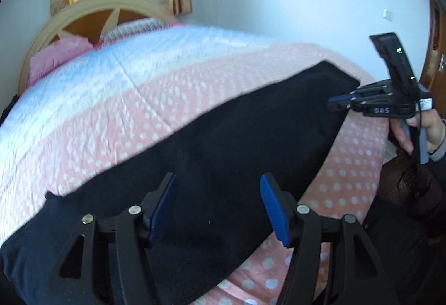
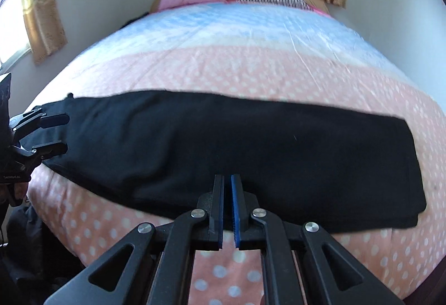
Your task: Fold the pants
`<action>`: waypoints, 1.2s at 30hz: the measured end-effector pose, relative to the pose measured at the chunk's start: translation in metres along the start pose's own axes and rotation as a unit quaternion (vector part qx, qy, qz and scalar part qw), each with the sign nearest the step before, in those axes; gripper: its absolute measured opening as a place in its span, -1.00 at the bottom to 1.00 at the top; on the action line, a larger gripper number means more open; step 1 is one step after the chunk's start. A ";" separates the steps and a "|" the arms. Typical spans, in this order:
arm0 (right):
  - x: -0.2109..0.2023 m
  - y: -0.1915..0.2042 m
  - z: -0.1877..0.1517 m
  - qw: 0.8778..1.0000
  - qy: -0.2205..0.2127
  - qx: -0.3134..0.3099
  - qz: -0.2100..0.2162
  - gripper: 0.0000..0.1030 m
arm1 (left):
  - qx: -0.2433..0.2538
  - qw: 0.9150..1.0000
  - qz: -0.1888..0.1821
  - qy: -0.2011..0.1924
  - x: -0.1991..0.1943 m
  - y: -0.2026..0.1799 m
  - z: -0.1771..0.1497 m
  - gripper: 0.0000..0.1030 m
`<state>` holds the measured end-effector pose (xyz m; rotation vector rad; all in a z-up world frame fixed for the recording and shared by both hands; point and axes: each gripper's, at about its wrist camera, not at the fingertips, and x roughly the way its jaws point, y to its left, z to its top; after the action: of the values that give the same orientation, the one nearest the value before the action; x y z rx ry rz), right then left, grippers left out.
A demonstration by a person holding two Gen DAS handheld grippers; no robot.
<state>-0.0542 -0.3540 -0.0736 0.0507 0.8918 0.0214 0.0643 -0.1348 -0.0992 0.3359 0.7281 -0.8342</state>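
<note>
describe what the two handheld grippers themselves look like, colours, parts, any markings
Both are black plastic linkage frames with silver pivot bolts and ribbed blue finger pads. The left gripper shows triangular cut-outs in its arms. The right gripper matches it; the left camera shows white handwriting on its side, a green light on top and a grey trigger.

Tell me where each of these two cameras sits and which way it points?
Left wrist: on the left gripper, open above the pants, looking up the bed toward the headboard; the right gripper and hand show at right.
Right wrist: on the right gripper, nearly shut at the pants' near edge, facing the headboard; the left gripper shows at left.
Shared: pants, bed, each other's gripper.
</note>
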 end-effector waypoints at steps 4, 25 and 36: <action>-0.002 -0.008 -0.008 1.000 0.004 0.019 0.018 -0.90 | 0.008 1.000 0.002 0.027 0.011 -0.006 -0.011 0.24; -0.003 -0.048 -0.016 0.994 -0.026 0.073 -0.081 -0.89 | -0.016 1.000 0.019 0.018 0.004 0.003 -0.013 0.34; -0.003 -0.049 -0.019 0.994 -0.028 0.068 -0.085 -0.89 | -0.028 0.997 0.074 -0.014 -0.028 0.027 -0.020 0.47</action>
<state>-0.0708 -0.4026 -0.0857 0.1021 0.8384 -0.1989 0.0638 -0.0917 -0.0940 0.3234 0.6911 -0.6763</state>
